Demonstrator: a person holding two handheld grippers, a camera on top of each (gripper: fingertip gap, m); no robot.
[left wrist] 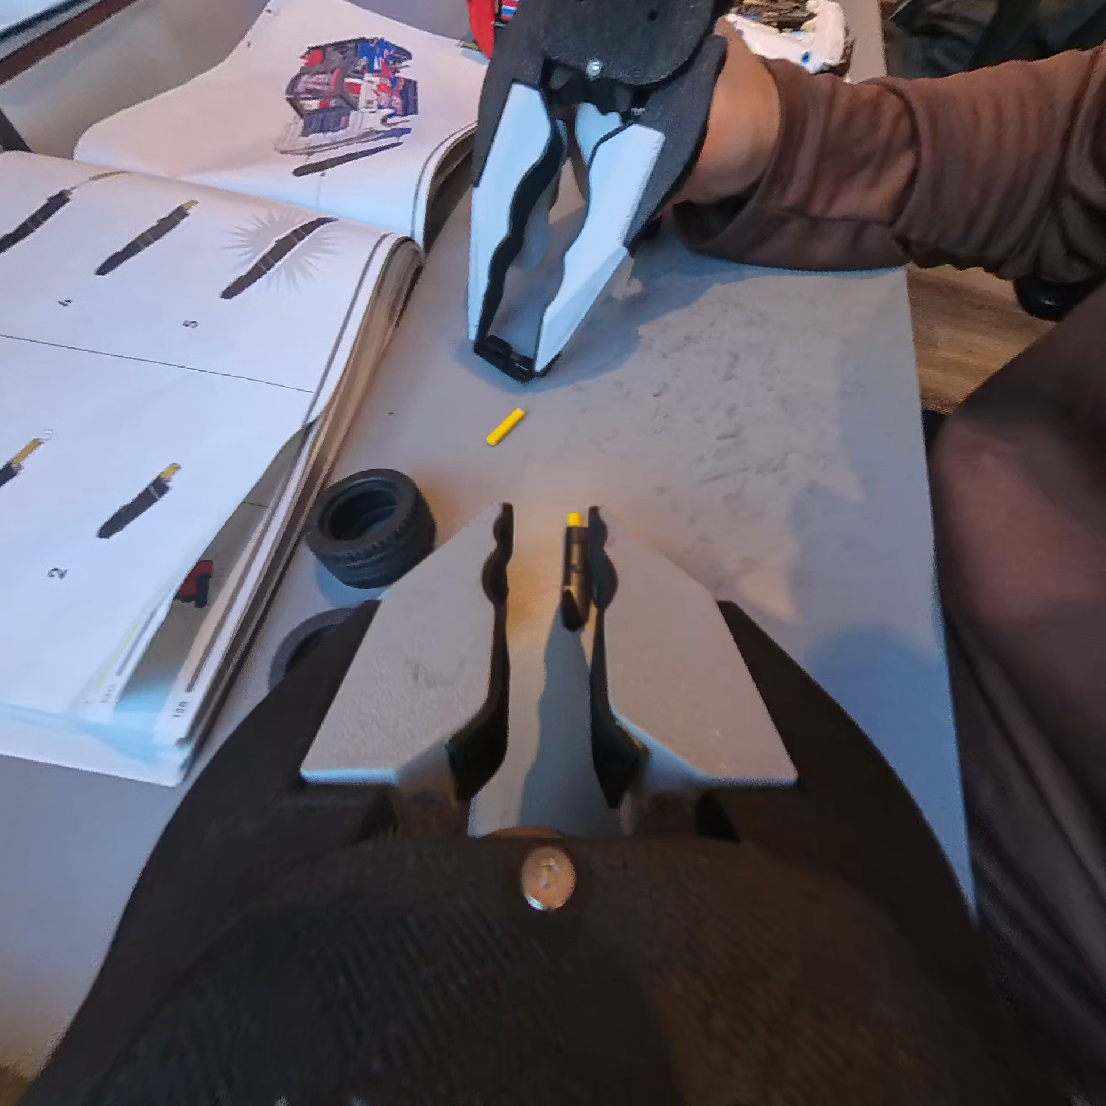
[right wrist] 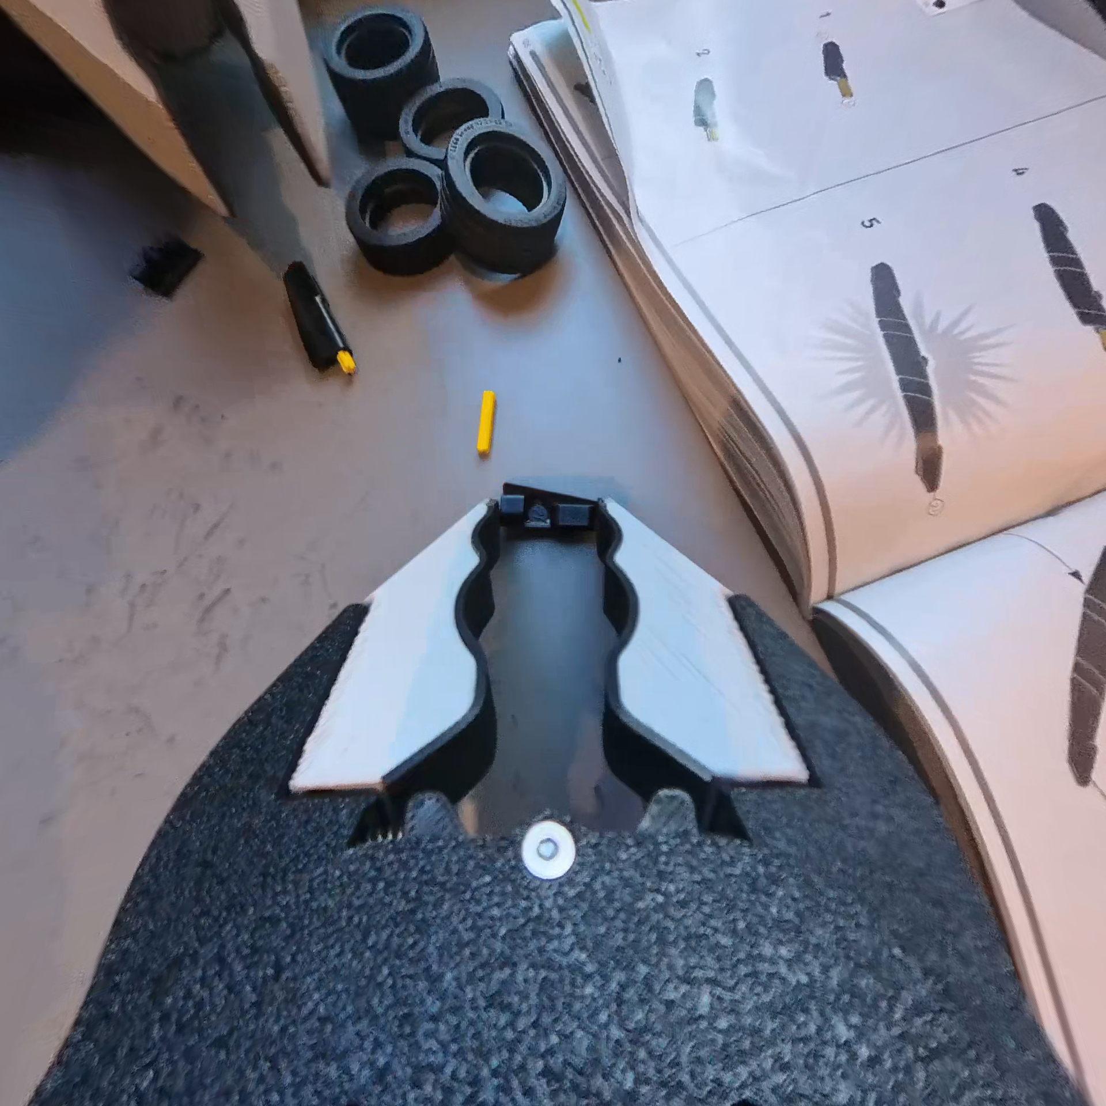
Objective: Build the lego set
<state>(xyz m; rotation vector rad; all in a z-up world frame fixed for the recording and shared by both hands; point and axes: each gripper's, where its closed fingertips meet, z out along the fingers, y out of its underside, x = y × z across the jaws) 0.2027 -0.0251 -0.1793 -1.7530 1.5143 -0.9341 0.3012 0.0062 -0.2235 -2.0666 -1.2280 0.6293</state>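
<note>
My left gripper [left wrist: 549, 514] is open low over the grey table [left wrist: 718, 449]. A black rod with a yellow tip [left wrist: 576, 562] lies between its fingers, against the right one. The rod also shows in the right wrist view [right wrist: 317, 323], in front of the left gripper [right wrist: 272, 197]. My right gripper [right wrist: 547, 509] is shut on a small black lego piece [right wrist: 547, 516], with its tips down at the table. It faces the left gripper in the left wrist view [left wrist: 512, 359]. A short yellow axle [left wrist: 506, 426] [right wrist: 486, 424] lies loose on the table between the two grippers.
An open instruction book [left wrist: 179, 359] [right wrist: 898, 299] fills one side of the table. Several black tyres [right wrist: 455, 179] lie beside it, one near my left gripper [left wrist: 371, 526]. A small black piece [right wrist: 166, 266] lies apart. The table edge [left wrist: 921, 419] and a brown sleeve [left wrist: 898, 179] are at the right. Spacing between my two grippers at the tips: around 12 cm.
</note>
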